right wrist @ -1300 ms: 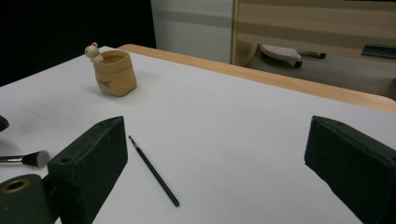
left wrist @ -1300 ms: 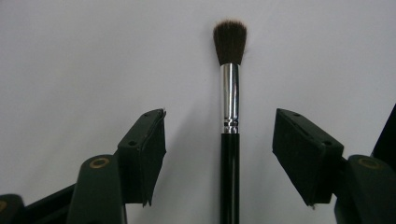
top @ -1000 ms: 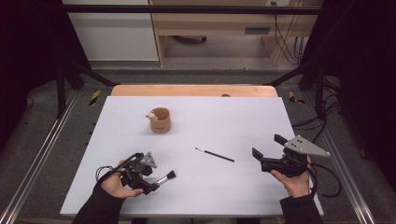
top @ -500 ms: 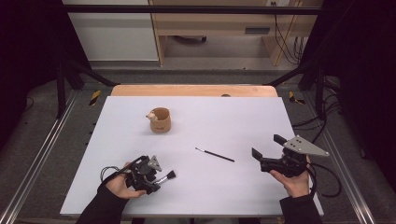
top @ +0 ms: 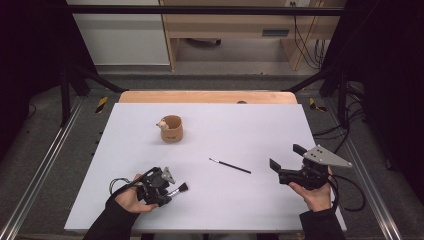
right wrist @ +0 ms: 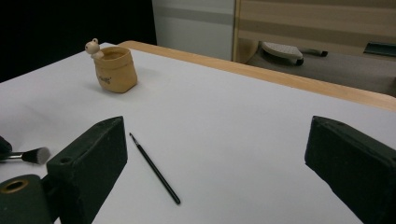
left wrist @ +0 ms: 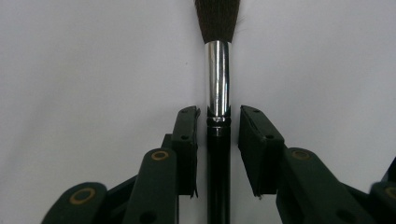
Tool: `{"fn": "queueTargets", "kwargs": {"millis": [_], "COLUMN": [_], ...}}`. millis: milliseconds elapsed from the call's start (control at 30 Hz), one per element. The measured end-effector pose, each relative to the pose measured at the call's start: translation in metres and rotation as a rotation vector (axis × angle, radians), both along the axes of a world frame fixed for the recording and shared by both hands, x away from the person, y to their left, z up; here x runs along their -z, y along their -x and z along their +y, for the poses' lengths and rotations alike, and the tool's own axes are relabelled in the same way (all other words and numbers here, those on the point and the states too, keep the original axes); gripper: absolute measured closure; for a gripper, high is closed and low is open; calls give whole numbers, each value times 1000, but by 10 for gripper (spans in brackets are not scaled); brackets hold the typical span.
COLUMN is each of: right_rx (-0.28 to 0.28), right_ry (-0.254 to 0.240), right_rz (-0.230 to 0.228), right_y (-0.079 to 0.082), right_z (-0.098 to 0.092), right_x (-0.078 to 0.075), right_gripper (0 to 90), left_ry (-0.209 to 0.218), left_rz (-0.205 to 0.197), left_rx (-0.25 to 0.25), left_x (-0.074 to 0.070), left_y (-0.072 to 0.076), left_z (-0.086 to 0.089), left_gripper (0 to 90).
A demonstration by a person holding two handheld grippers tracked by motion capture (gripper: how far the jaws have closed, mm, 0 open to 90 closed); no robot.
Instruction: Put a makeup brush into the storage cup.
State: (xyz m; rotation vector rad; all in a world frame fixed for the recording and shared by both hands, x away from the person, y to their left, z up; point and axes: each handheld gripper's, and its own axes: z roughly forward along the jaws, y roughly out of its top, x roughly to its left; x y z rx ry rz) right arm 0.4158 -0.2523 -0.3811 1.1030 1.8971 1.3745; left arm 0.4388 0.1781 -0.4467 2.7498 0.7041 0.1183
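Observation:
A thick makeup brush [top: 180,188] with a chrome ferrule and dark bristles [left wrist: 218,70] lies on the white table near its front left. My left gripper [top: 166,194] [left wrist: 218,112] lies low over it with the jaws on either side of the black handle. They have just been closing, and a thin gap still shows on each side. My right gripper [top: 286,156] [right wrist: 215,126] hovers wide open at the front right, holding nothing. A thin black brush [top: 230,166] [right wrist: 154,168] lies between the two grippers. The thick brush's bristles [right wrist: 35,155] also show at the left of the right gripper view.
A small tan pouch-shaped cup [top: 171,128] [right wrist: 114,70] with a little animal figure on its rim stands at the back left of the white tabletop [top: 250,125]. A wooden strip [top: 207,96] runs along the far edge. Cables trail from both grippers.
The left gripper's jaws have narrowed around the thick brush's handle, and the hand shifted slightly. The right gripper has kept still.

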Motion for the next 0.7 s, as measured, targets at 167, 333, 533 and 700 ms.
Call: {"fn": "queueTargets", "kwargs": {"millis": [167,333,533,700], "right_rx": [1,1,3,2], "right_ry": [1,0,-1,-2], "right_rz": [1,0,-3,-5], "right_y": [0,0,1,1], "right_z": [0,-1,0,0], "right_x": [0,0,-1,-1], "right_gripper": [61,61,61,61], "left_ry": [-4,-6,-12,-15], "left_rz": [3,3,-4,-3], "left_rx": [-4,-7,-2,-7], "left_x": [0,0,0,0], "left_y": [1,2,2,3], "left_z": [-1,-1,-2,-3], "left_gripper": [696,741,777,778]}}
